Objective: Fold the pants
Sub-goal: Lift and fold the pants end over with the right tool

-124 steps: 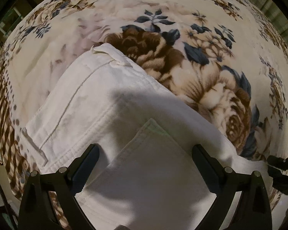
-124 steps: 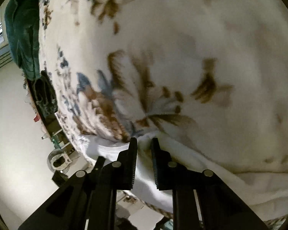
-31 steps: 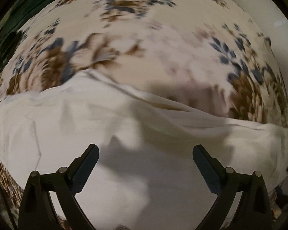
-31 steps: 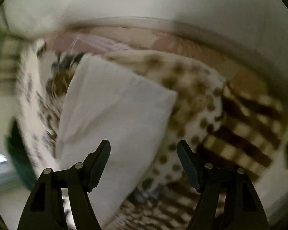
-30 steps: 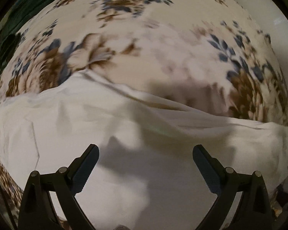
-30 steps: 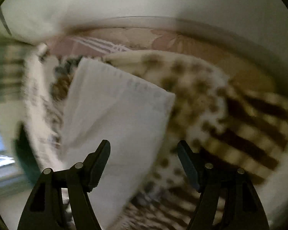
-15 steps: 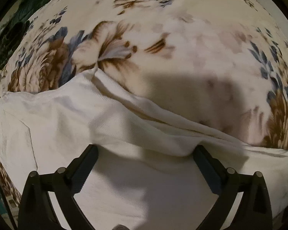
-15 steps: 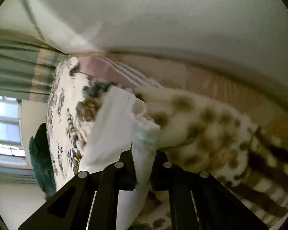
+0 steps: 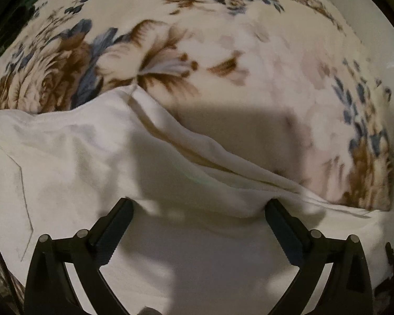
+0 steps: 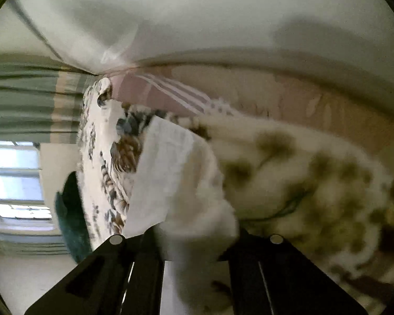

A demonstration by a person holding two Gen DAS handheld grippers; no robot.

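Observation:
White pants (image 9: 78,157) lie spread over a floral blanket (image 9: 223,52). My left gripper (image 9: 199,206) points straight down at them and stands open wide. A raised ridge of the white cloth runs between its fingertips (image 9: 123,210), which touch the cloth without pinching it. In the right wrist view the end of the pants (image 10: 168,162) is bunched and lifted off the spotted part of the blanket (image 10: 315,183). My right gripper (image 10: 197,239) has its jaws closing tight on that bunch, and cloth hides the tips.
A pale wall (image 10: 197,13) rises behind the bed. A window (image 10: 13,178) and a green striped curtain (image 10: 21,99) are at the left. A dark green cloth (image 10: 71,223) lies at the blanket's edge. A pink striped sheet (image 10: 176,92) shows by the wall.
My right gripper went from open over the flat pant end to shut on it, and the cloth bunched and rose. My left gripper sank closer to the pants, still open.

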